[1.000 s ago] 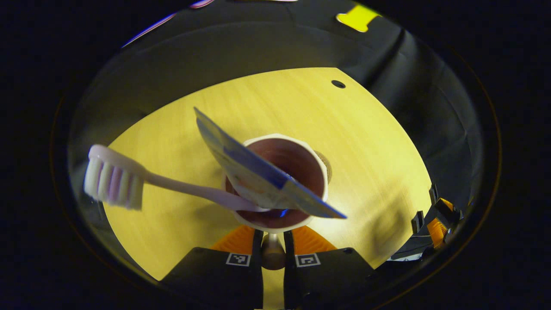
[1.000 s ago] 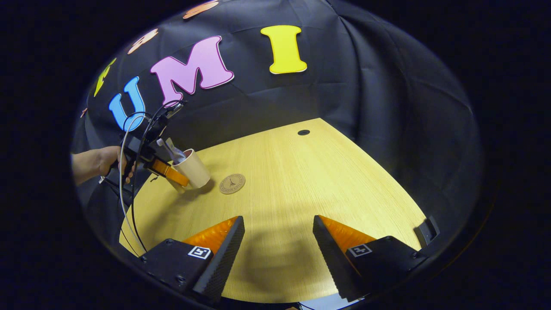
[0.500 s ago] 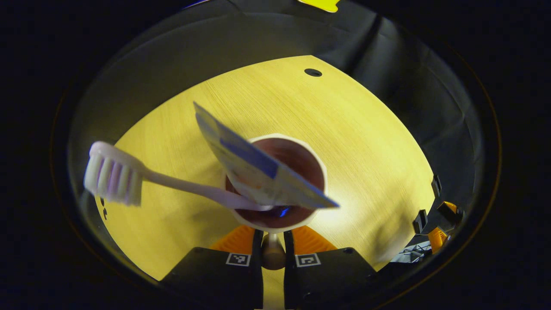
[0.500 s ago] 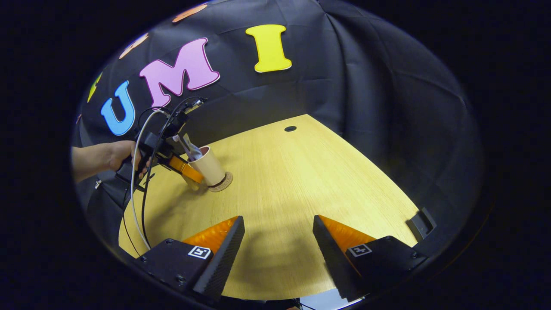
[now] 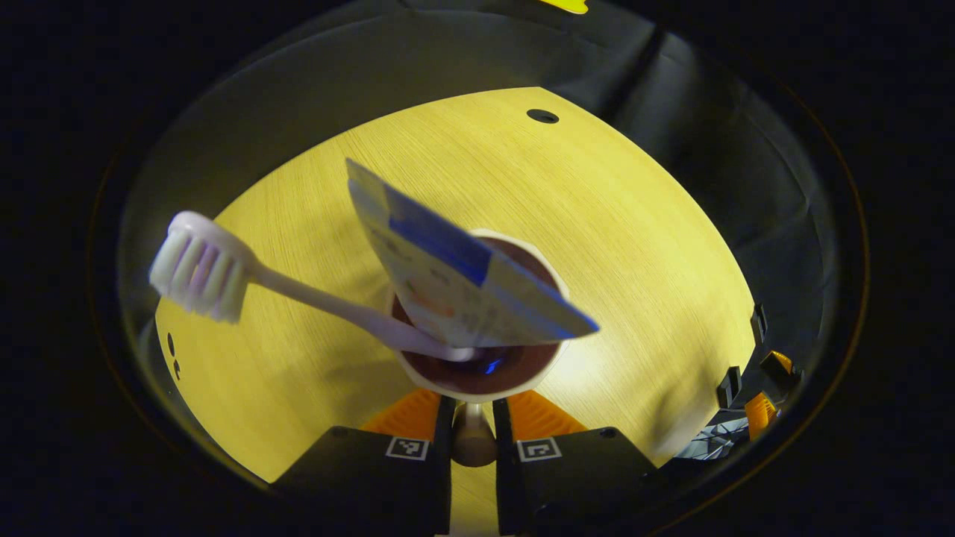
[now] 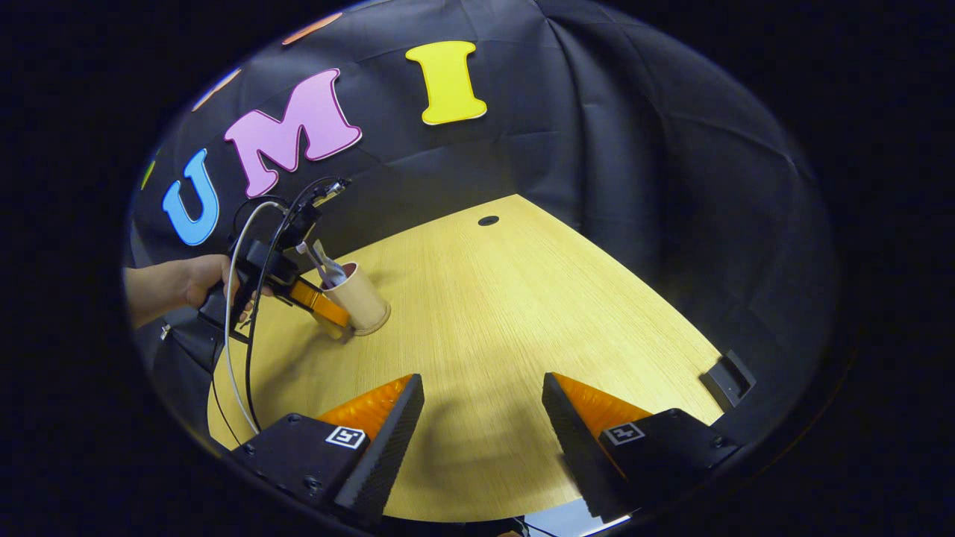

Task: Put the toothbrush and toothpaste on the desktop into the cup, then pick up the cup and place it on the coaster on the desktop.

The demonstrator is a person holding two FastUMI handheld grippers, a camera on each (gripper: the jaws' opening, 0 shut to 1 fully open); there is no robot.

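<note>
A beige cup [image 5: 556, 356] with a dark inside holds a white toothbrush [image 5: 298, 292], bristles out to the left, and a white-and-blue toothpaste tube [image 5: 455, 280]. My left gripper [image 5: 472, 406] is shut on the cup's handle at the near rim. In the right gripper view the cup [image 6: 363, 302] stands slightly tilted on the desk, left of centre. A thin edge of the round brown coaster [image 6: 383, 319] shows under its base, and the left gripper [image 6: 321, 302] holds the cup from the left. My right gripper [image 6: 483, 418] stays open over the near desk, holding nothing.
The wooden desk [image 6: 522, 313] has a cable hole [image 6: 488, 221] at the back. A small black fitting [image 6: 727, 377] sits at its right edge. A hand [image 6: 201, 277] and a looping cable [image 6: 233, 328] lie behind the left gripper. The black cloth wall surrounds the desk.
The left gripper carried the cup rightward and lowered it over the coaster, which is now almost covered. The toothpaste tube shifted in the cup. The right gripper stayed open.
</note>
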